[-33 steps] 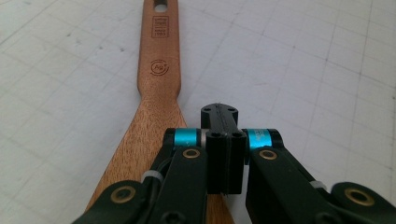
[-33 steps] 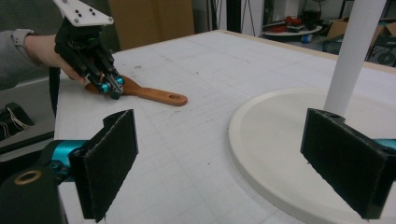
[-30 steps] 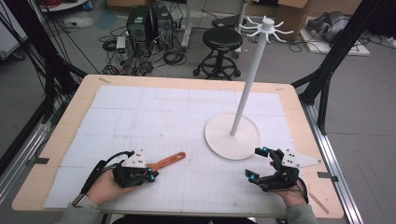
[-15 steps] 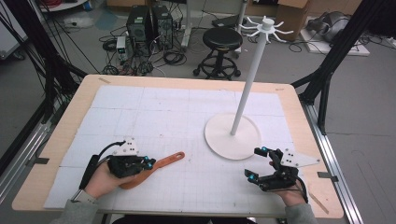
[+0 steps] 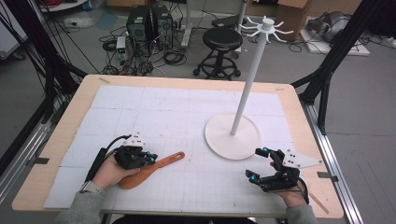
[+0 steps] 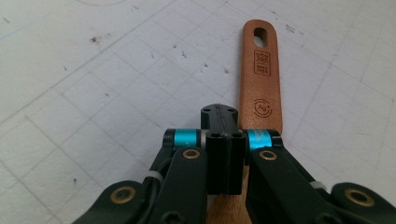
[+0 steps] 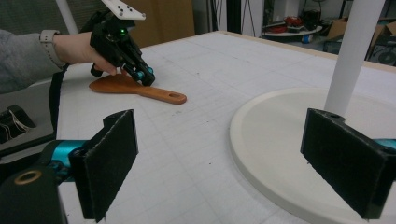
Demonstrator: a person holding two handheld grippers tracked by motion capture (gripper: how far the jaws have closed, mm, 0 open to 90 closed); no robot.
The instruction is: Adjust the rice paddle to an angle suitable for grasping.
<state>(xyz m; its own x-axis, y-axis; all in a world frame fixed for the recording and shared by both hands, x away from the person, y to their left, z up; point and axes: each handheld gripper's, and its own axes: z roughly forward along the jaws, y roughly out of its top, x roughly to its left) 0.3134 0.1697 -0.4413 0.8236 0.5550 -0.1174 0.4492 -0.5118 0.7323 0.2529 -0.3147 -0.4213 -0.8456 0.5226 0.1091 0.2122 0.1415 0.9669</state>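
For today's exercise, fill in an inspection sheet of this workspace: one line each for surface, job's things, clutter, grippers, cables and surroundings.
Surface: wooden table covered by a white gridded mat with small dark marks.
Job's things: flat brown wooden spatula lying on the mat, hanging hole at its handle end; tall white hook stand on a round base.
Clutter: nothing seen.
Grippers: left gripper jaws shut, low over the spatula; right gripper open, holding nothing.
Cables: black cable trailing from the left gripper.
Surroundings: black round stool, computer towers and floor cabling behind the table.
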